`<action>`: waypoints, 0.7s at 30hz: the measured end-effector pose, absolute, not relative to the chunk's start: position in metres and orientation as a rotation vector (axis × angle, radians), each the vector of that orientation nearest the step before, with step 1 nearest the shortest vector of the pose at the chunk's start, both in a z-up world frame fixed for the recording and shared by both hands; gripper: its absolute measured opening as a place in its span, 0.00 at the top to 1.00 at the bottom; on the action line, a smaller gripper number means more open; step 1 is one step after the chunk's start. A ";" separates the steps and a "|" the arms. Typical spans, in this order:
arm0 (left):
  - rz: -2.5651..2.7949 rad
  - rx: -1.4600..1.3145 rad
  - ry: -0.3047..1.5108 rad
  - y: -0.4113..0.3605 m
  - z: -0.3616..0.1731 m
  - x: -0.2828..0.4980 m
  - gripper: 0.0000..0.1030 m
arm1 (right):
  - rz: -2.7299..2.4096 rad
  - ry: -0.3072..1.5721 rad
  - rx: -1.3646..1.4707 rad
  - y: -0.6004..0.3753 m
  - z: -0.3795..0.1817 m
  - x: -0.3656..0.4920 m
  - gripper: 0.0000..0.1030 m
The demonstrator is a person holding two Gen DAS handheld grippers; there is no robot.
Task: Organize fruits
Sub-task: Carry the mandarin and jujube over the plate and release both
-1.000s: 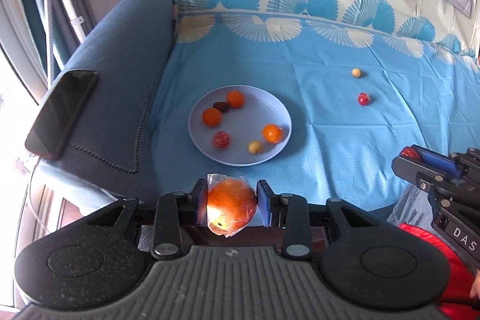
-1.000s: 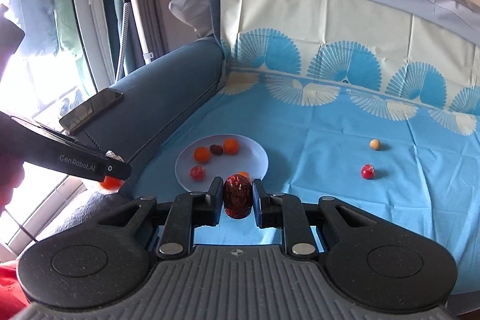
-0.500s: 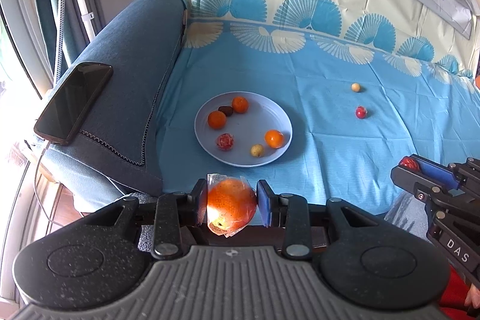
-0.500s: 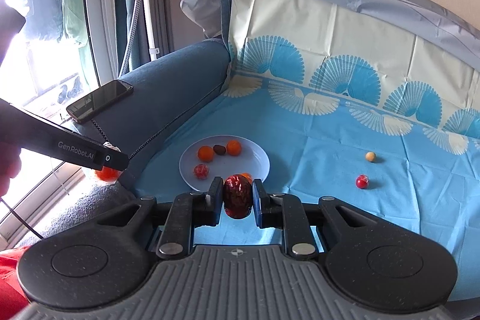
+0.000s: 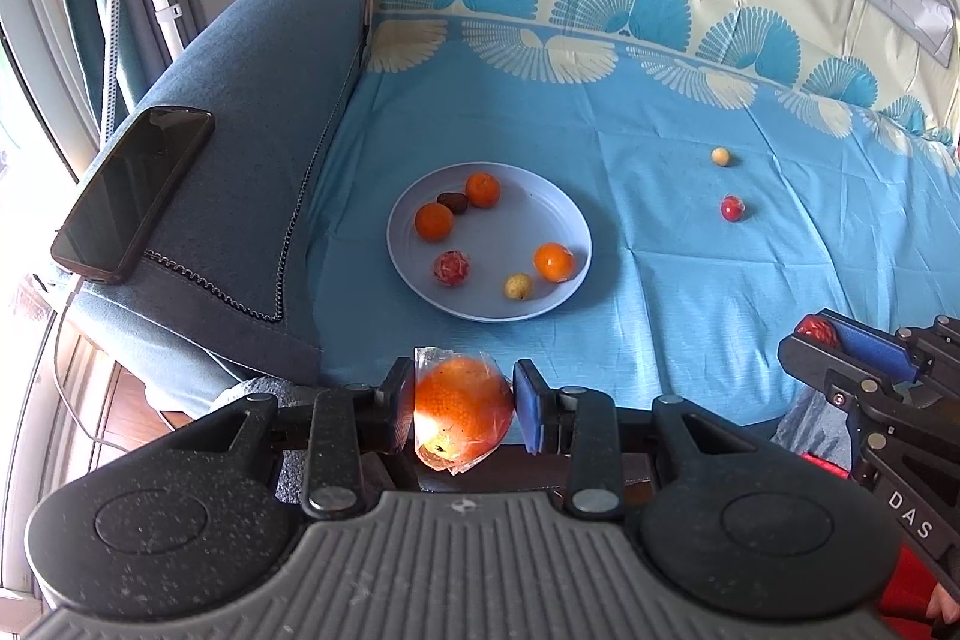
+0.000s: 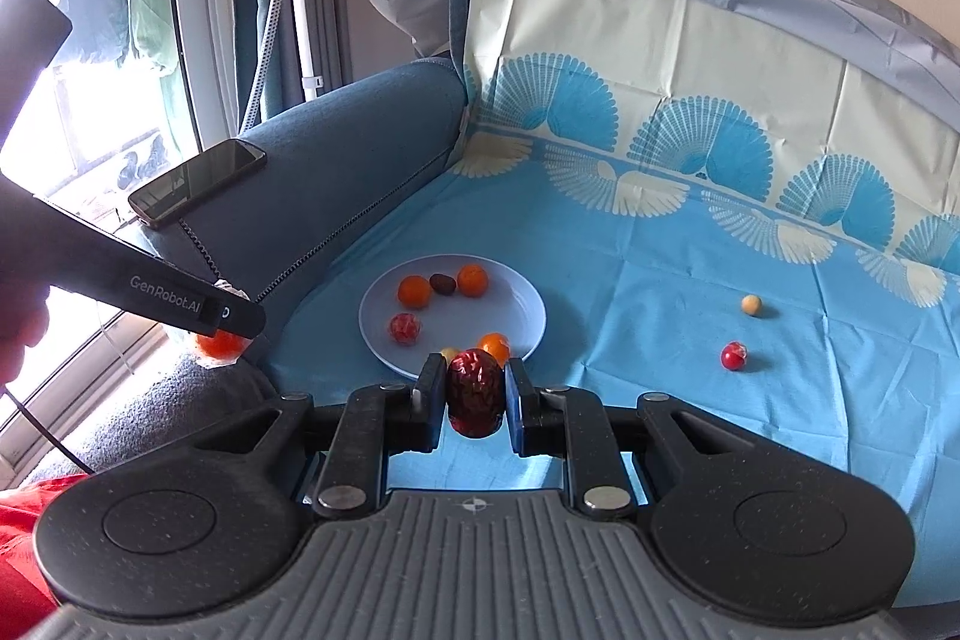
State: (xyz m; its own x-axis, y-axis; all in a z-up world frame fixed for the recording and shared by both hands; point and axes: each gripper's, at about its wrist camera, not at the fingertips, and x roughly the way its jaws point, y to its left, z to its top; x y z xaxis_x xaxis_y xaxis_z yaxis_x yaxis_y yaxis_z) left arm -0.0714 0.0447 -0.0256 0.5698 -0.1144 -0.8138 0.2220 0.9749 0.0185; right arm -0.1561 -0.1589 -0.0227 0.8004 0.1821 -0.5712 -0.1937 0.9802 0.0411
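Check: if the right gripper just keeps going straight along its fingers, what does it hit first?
Probably the near rim of the plate. The right gripper, shut on a dark red date, points down toward that edge, near the orange fruit lying there. Depth is unclear; it might meet the blue cloth first.

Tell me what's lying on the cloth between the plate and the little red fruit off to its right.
Nothing: in both wrist views only bare blue cloth lies between the plate and the red fruit.
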 end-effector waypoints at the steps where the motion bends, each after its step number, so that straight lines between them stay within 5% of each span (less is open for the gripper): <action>1: -0.197 0.123 0.947 0.045 -0.026 -0.070 0.62 | 0.201 0.614 -0.019 -0.160 -0.024 -0.154 0.79; 21: -0.175 0.081 0.992 0.043 -0.038 0.013 0.62 | 0.223 0.650 0.034 -0.162 -0.041 -0.072 0.79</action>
